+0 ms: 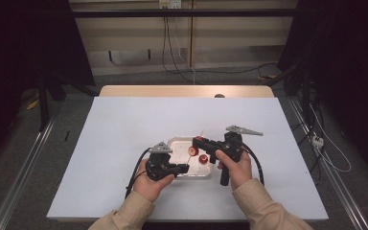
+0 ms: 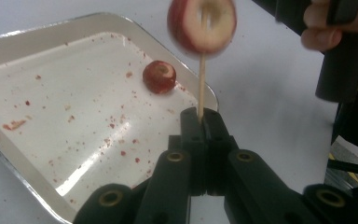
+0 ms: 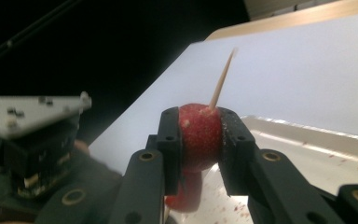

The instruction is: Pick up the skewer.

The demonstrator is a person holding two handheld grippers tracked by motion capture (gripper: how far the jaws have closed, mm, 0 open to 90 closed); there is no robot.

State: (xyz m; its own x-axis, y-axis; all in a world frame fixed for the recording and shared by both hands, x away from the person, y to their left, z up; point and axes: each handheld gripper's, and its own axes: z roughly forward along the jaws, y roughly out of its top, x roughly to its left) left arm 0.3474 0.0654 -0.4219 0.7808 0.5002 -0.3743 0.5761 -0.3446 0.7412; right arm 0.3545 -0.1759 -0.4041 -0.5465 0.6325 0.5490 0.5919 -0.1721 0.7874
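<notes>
My left gripper is shut on the lower end of a thin wooden skewer, which stands up from its jaws over the tray. A red fruit piece with a pale cut face is threaded on the skewer. Higher up, my right gripper is shut on another red fruit, and the skewer's pointed tip pokes out of its top. In the high view the left gripper and right gripper meet above the white tray. A loose red fruit piece lies in the tray.
The metal tray is spattered with red juice and crumbs and sits mid-table on a white table top. A wooden strip runs along the far edge. Cables trail from both grippers toward the person.
</notes>
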